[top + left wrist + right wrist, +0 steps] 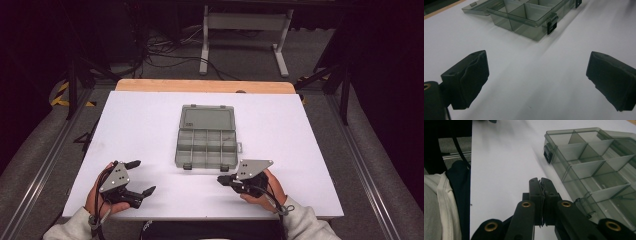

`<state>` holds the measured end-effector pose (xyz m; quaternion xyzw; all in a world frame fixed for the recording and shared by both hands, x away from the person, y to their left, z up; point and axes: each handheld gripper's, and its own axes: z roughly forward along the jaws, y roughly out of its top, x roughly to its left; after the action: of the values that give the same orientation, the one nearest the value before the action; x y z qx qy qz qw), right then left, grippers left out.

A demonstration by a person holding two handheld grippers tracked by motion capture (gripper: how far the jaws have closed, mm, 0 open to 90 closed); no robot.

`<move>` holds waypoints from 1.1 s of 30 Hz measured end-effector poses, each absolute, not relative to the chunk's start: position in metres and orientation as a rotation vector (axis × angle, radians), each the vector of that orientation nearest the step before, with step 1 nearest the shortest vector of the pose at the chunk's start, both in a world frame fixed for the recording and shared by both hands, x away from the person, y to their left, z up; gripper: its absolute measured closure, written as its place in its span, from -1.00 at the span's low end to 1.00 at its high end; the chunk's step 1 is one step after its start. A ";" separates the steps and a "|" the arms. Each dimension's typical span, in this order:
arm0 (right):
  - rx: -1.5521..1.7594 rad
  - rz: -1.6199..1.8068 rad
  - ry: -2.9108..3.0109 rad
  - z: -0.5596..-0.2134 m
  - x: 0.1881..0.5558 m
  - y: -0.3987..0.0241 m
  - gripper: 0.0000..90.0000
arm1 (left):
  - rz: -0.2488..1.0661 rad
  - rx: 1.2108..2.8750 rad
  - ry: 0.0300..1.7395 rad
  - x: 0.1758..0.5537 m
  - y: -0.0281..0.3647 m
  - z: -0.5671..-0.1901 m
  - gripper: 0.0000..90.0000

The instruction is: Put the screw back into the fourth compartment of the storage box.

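An open, empty compartment box (207, 141) of thin smoky plastic is shown mid-bench (140, 130), lid folded far. It is judged light, stiff, slippery; best gripped by a side wall. Left gripper (140, 177): jaws wide, empty. Right gripper (220, 179): jaws closed, empty.

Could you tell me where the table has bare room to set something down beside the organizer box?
Wide bare stretches border the organizer box left and right, reaching the table edges. The near edge is crowded: left gripper, right gripper.
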<state>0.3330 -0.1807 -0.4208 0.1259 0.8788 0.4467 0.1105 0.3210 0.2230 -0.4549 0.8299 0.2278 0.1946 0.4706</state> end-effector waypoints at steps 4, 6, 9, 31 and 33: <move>0.383 1.334 2.551 -0.414 0.336 -0.185 0.97 | 0.487 2.035 0.552 0.321 0.224 -0.454 -0.89; 0.394 1.352 2.530 -0.409 0.338 -0.186 0.97 | 0.485 2.035 0.554 0.321 0.224 -0.454 -0.89; 0.417 1.363 2.486 -0.401 0.345 -0.188 0.97 | 0.485 2.034 0.558 0.322 0.224 -0.455 -0.89; 0.762 1.309 2.372 -0.411 0.436 -0.201 0.97 | 0.497 2.030 0.578 0.318 0.227 -0.454 -0.88; 0.791 1.297 2.373 -0.415 0.443 -0.203 0.97 | 0.500 2.036 0.575 0.319 0.225 -0.454 -0.88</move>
<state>0.4427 -0.2030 -0.4154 0.2771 0.8312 0.4542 0.1611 0.3188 0.2254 -0.4542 0.8289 0.2343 0.2035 0.4654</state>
